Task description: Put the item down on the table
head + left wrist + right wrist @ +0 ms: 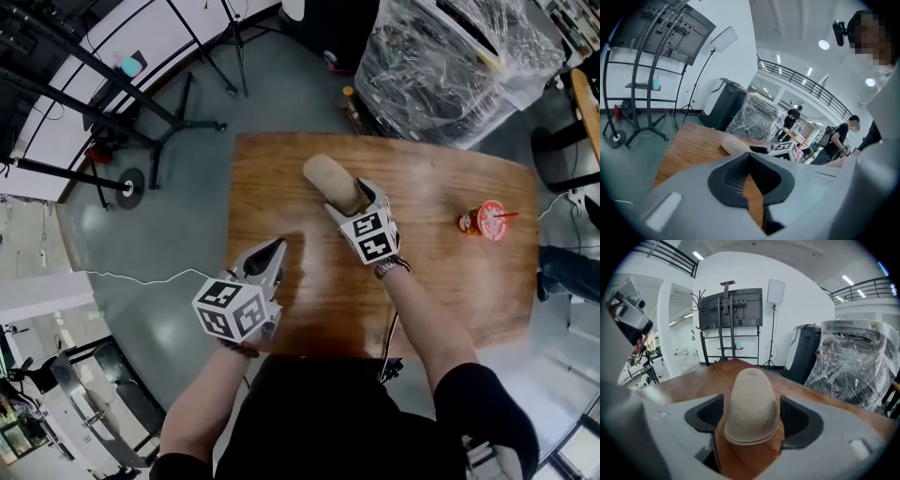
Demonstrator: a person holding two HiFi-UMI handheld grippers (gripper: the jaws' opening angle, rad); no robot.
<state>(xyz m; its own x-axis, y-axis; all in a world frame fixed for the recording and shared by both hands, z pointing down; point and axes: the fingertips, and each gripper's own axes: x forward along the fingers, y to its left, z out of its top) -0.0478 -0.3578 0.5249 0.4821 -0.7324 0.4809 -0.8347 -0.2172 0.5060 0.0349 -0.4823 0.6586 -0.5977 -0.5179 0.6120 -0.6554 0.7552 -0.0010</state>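
Observation:
A beige, rounded felt-like item [328,176] lies on its side on the wooden table [441,281], toward the far edge. My right gripper [356,199] stands at its near end with a jaw on each side. In the right gripper view the item [752,404] fills the space between the jaws of the right gripper [751,416], with a thin gap at each pad, so the gripper is open. My left gripper [278,246] hovers over the table's near left part, shut and empty. In the left gripper view the left gripper [749,161] has its jaws together, and the item [736,144] lies beyond.
A red drink cup with a straw [485,220] stands at the table's right side. Past the far edge are a plastic-wrapped pallet [450,56] and black stands [187,103] on the floor. People stand in the background [841,136].

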